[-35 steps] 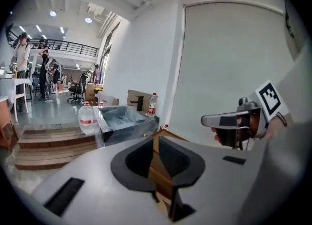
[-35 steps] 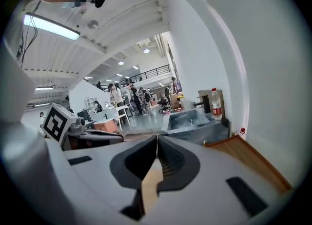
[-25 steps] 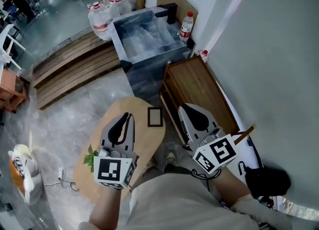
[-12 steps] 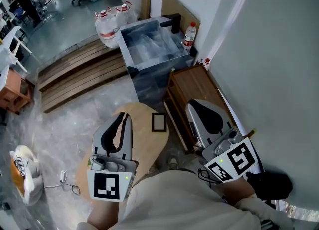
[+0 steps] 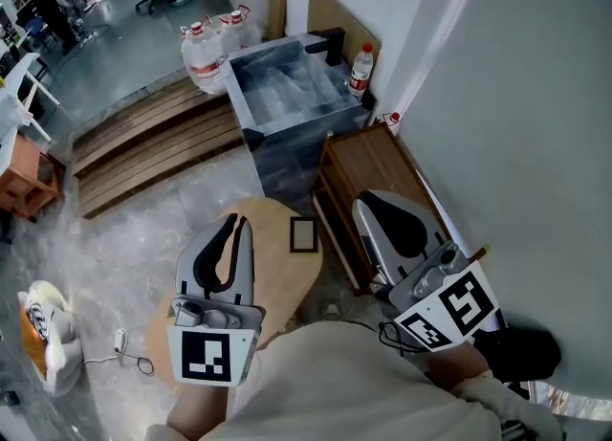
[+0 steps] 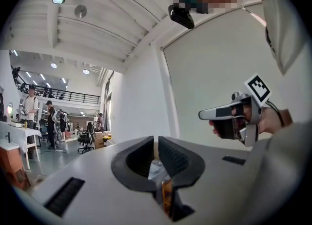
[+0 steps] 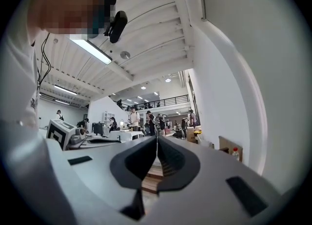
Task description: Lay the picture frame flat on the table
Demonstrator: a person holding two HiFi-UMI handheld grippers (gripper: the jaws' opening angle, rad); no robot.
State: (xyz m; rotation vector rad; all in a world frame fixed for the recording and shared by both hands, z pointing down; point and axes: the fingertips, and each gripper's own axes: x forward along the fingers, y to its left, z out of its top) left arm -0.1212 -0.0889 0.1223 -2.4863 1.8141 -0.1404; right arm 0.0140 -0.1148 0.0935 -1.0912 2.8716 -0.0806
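Little has shifted in the last half second: the right tongs (image 5: 363,203) have drifted slightly toward the desk, while the left tongs (image 5: 242,226) and the picture frame (image 5: 303,234) sit where they were. Seen from above, a small dark picture frame appears to lie flat on a round wooden desk (image 5: 279,276), near the desk's far right edge, with nothing touching it. A wooden cabinet (image 5: 382,166) stands just beside the desk, against a pale wall. Both tongs are held up close to the person's body, one on each side of the frame and well apart from it. The left tongs are clenched, the two dark jaws meeting at a thin slit with nothing between them. The right tongs are likewise clenched and empty. Each gripper's own camera looks out across a large workshop and its ceiling, not down at the desk, which suggests the tongs are simply parked clear of the work. Judging by how the frame lies, the task looks finished.
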